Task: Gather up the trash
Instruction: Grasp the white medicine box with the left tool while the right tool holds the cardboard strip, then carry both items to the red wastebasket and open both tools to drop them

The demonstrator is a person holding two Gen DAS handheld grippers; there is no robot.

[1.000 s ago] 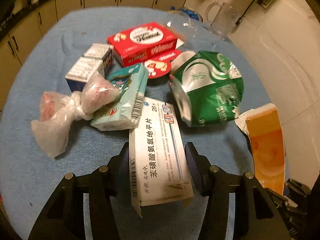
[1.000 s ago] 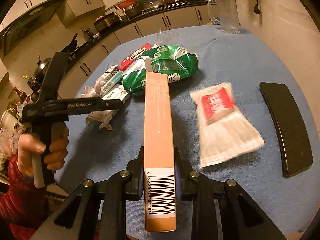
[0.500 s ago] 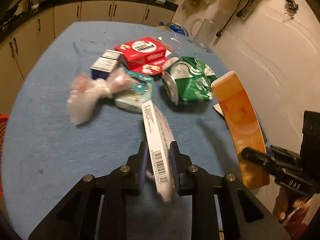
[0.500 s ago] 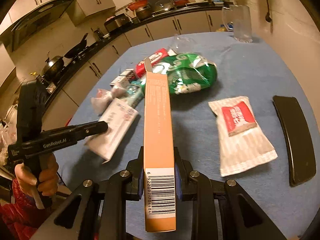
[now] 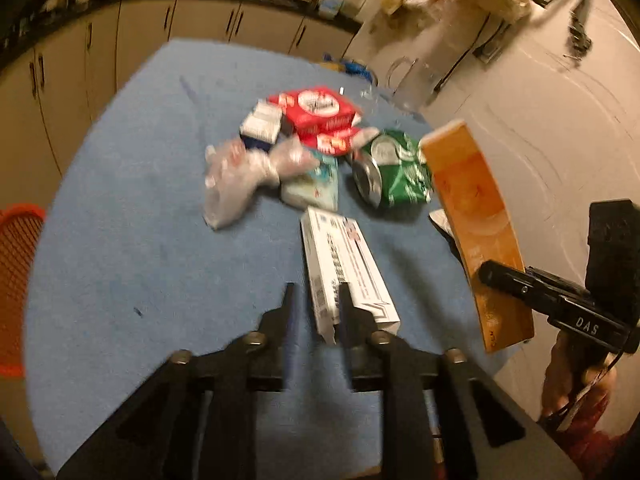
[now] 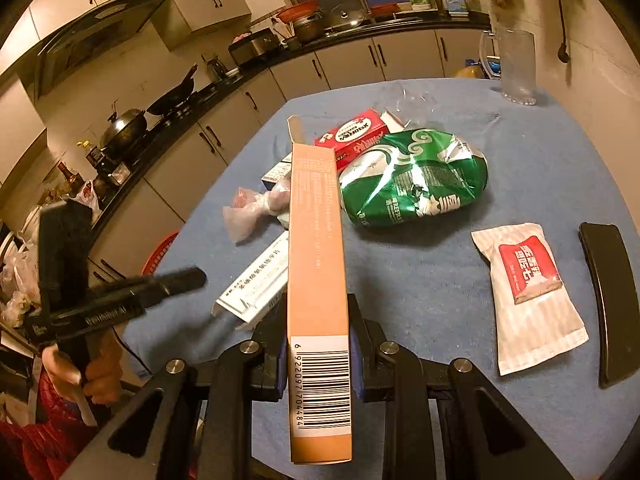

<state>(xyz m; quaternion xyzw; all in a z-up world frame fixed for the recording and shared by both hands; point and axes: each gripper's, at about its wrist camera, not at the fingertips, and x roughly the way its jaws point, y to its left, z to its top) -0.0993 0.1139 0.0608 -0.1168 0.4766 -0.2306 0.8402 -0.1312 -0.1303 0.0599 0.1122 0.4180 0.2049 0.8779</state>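
My right gripper point(image 6: 318, 324) is shut on a long orange carton point(image 6: 316, 248), held above the blue table point(image 6: 440, 280); it also shows in the left wrist view point(image 5: 472, 216). My left gripper point(image 5: 316, 308) has its jaws slightly apart. The white medicine box point(image 5: 344, 272) lies on the table past the fingers, slipped to the right of the gap. It also shows in the right wrist view point(image 6: 256, 284), beside the left gripper's tips. The trash pile holds a crushed green can point(image 6: 412, 178), a red box point(image 6: 352, 134), a clear plastic bag point(image 5: 240, 172) and a teal pack point(image 5: 316, 184).
A white sachet with a red label point(image 6: 528, 292) and a black flat object point(image 6: 608, 300) lie at the table's right. A clear jug point(image 6: 514, 66) stands at the far edge. A red basket point(image 5: 16, 280) sits beside the table on the left. Kitchen counters run behind.
The left gripper let go of the white medicine box, which now lies on the table. Both grippers have pulled back and risen. The right gripper keeps its hold on the orange carton.
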